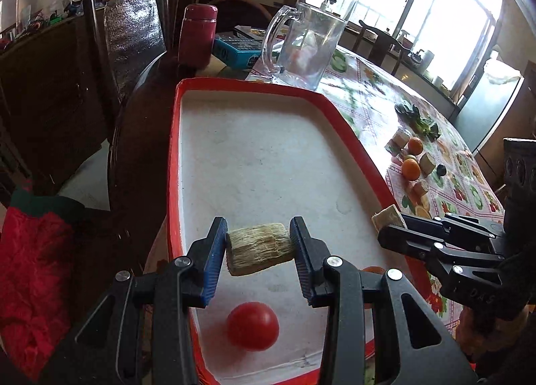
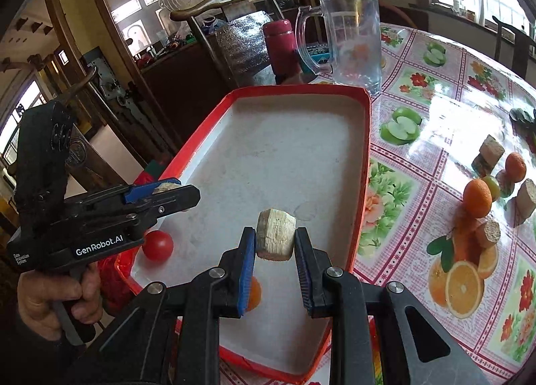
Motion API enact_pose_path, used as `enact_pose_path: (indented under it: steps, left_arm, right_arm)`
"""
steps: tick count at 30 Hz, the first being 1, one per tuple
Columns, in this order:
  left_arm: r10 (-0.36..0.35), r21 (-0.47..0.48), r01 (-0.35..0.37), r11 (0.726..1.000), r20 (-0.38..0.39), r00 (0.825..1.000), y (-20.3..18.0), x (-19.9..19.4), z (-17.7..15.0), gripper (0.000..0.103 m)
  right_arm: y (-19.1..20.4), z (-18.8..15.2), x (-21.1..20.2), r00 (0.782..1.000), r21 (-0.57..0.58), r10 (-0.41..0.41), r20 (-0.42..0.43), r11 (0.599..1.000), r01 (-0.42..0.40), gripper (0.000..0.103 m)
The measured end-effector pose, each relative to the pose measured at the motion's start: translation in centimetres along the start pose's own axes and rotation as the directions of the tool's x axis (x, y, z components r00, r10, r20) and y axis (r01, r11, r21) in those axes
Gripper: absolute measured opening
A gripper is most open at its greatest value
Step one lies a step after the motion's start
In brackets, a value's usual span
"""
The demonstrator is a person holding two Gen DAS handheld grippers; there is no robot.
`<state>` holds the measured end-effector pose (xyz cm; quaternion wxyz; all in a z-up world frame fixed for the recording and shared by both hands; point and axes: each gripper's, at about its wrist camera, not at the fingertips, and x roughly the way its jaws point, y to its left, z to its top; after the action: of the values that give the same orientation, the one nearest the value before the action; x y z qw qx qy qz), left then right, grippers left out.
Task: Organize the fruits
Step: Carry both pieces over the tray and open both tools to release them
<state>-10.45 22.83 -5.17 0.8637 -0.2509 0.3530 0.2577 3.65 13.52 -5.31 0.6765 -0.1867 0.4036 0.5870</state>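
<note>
My left gripper (image 1: 258, 249) is shut on a pale sugarcane piece (image 1: 258, 252) and holds it above the red-rimmed white tray (image 1: 254, 157). A red tomato (image 1: 253, 325) lies in the tray below it. My right gripper (image 2: 275, 244) is shut on another sugarcane piece (image 2: 275, 237) above the same tray (image 2: 363, 150). An orange (image 2: 254, 294) lies in the tray, partly hidden behind the right gripper's left finger. The tomato (image 2: 157, 245) also shows in the right wrist view. Oranges (image 2: 477, 198) and several sugarcane pieces (image 2: 490, 147) lie on the tablecloth to the right.
A glass mug (image 2: 351, 40) stands past the tray's far end, with a red flask (image 2: 280, 46) and a blue box (image 1: 236, 50) beyond. A wooden chair (image 1: 124, 40) stands left of the table. Dark greens (image 1: 415, 117) lie far right.
</note>
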Motion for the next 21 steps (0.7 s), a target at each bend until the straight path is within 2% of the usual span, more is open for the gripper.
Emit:
enact_pose_path:
  steps: [11,14,21]
  left_arm:
    - [0.029,0.009,-0.029,1.0,-0.055,0.998,0.1,1.8,0.1,0.037]
    - [0.057,0.03,-0.055,0.998,-0.063,0.996,-0.4,2.0,0.1,0.037]
    - [0.048,0.004,-0.048,0.999,-0.038,0.998,-0.5,0.7,0.3,0.046]
  right_arm:
    - [0.1,-0.1,2.6,0.998,-0.029,-0.017,-0.064,0.999,0.016,0.025]
    - [0.0,-0.2,2.2,0.998,-0.023,-0.009,-0.057,1.0,0.008,0.027]
    - [-0.8,-0.6,-0.9,1.0,-0.008,-0.004,0.001,1.0,0.004,0.028]
